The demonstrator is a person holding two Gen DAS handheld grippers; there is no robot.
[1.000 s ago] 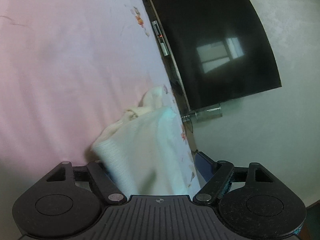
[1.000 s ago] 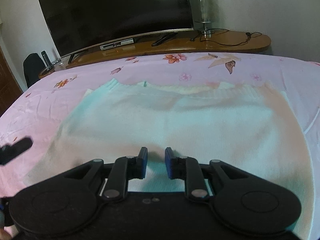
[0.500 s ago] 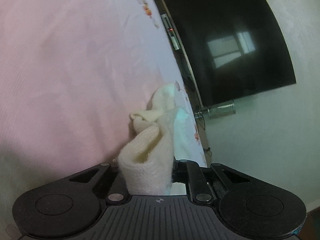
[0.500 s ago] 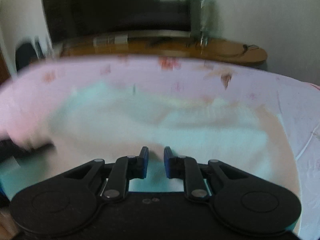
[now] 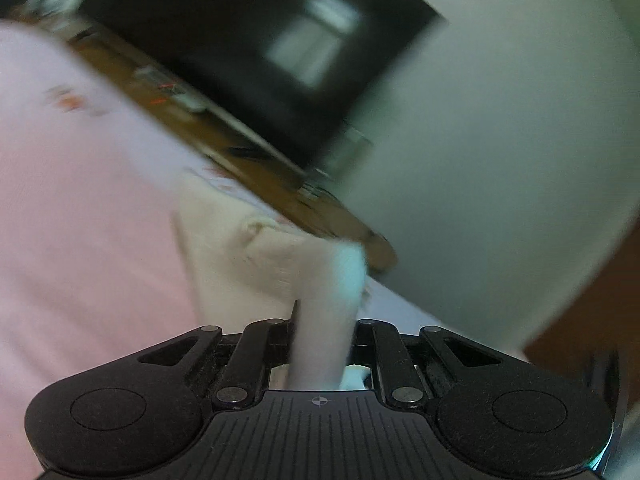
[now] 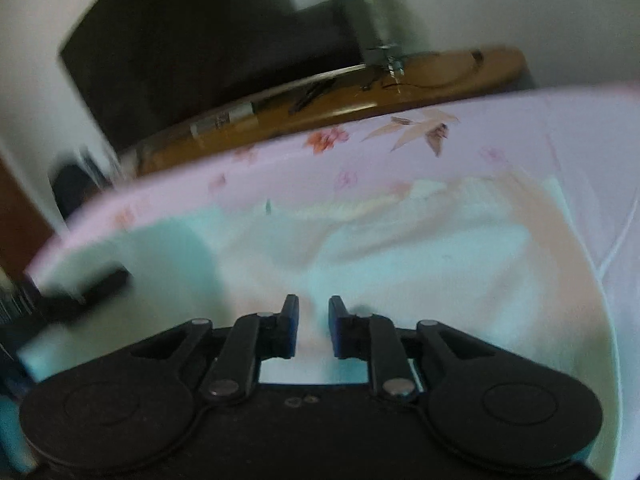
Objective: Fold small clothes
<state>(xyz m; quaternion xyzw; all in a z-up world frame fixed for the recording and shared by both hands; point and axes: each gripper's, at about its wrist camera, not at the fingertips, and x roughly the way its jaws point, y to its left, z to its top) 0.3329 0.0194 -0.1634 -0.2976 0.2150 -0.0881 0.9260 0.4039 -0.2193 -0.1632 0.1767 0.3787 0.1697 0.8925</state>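
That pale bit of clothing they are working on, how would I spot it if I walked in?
Look at the bed with the pink flowered sheet in front of the big dark television. Spread on that sheet lies a cream knitted sweater, one part pinched in the left gripper. It is the only garment there, ribbed and paler than the sheet.

No readable text, label, brand or number anywhere; both views blurred

wall [image 6: 500, 0]: pale | television [image 6: 208, 48]: dark | shelf [image 6: 460, 76]: wooden | bedsheet [image 6: 520, 128]: pink floral
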